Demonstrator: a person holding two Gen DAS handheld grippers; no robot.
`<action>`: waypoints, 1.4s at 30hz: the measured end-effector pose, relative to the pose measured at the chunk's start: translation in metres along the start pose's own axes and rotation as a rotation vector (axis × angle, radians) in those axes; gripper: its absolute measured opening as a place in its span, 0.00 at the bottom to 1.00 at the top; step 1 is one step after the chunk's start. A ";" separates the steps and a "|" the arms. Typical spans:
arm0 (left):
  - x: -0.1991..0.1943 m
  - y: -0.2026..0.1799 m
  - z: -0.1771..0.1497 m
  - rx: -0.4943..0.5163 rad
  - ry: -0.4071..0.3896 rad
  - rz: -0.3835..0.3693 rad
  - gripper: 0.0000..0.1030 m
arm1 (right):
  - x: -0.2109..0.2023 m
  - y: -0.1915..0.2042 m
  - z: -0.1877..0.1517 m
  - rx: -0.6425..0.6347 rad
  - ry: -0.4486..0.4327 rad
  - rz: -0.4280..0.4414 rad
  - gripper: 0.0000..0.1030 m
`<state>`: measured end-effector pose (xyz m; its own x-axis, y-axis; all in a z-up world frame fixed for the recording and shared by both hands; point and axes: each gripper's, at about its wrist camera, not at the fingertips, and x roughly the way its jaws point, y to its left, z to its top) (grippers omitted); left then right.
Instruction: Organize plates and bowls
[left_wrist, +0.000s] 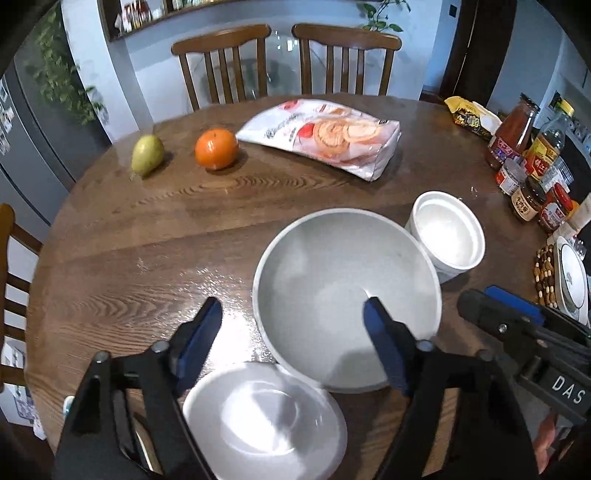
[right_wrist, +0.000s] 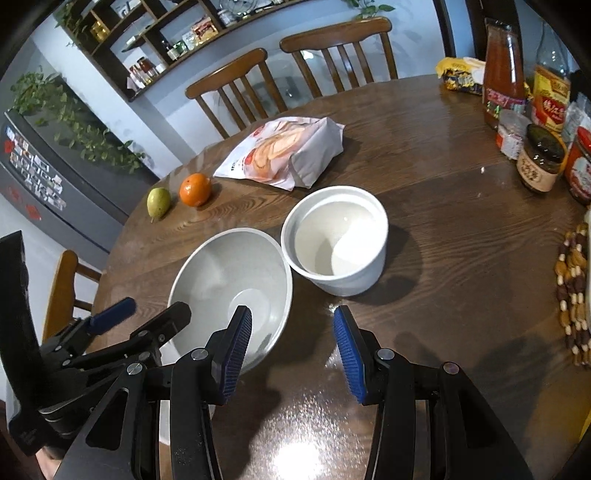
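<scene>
A wide grey bowl (left_wrist: 345, 295) sits on the round wooden table (left_wrist: 147, 236), with a smaller white straight-sided bowl (left_wrist: 448, 236) touching its right side. A white plate (left_wrist: 264, 417) lies in front of the grey bowl, between my left fingers. My left gripper (left_wrist: 295, 332) is open above the plate and the grey bowl's near rim, holding nothing. In the right wrist view the grey bowl (right_wrist: 229, 291) and white bowl (right_wrist: 338, 242) stand side by side. My right gripper (right_wrist: 291, 332) is open and empty, its left finger over the grey bowl's right rim.
A pear (left_wrist: 147, 149), an orange (left_wrist: 217, 148) and a snack bag (left_wrist: 325, 136) lie at the far side. Jars and bottles (left_wrist: 528, 166) crowd the right edge, beside a beaded mat with a patterned plate (left_wrist: 570, 280). Chairs (left_wrist: 284, 62) stand behind the table.
</scene>
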<state>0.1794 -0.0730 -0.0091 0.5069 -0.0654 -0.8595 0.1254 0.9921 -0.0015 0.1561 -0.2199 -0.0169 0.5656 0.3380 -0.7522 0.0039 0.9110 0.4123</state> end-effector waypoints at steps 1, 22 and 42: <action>0.004 0.002 0.001 -0.010 0.011 -0.006 0.68 | 0.004 -0.001 0.001 0.003 0.007 0.002 0.46; 0.043 0.017 0.005 -0.051 0.122 0.002 0.22 | 0.054 -0.006 -0.004 0.035 0.111 0.058 0.27; 0.014 0.015 0.005 -0.033 0.024 0.057 0.13 | 0.033 0.006 -0.002 0.020 0.049 0.106 0.15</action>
<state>0.1924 -0.0598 -0.0191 0.4914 -0.0065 -0.8709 0.0683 0.9972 0.0311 0.1730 -0.2033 -0.0403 0.5230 0.4433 -0.7280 -0.0369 0.8651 0.5003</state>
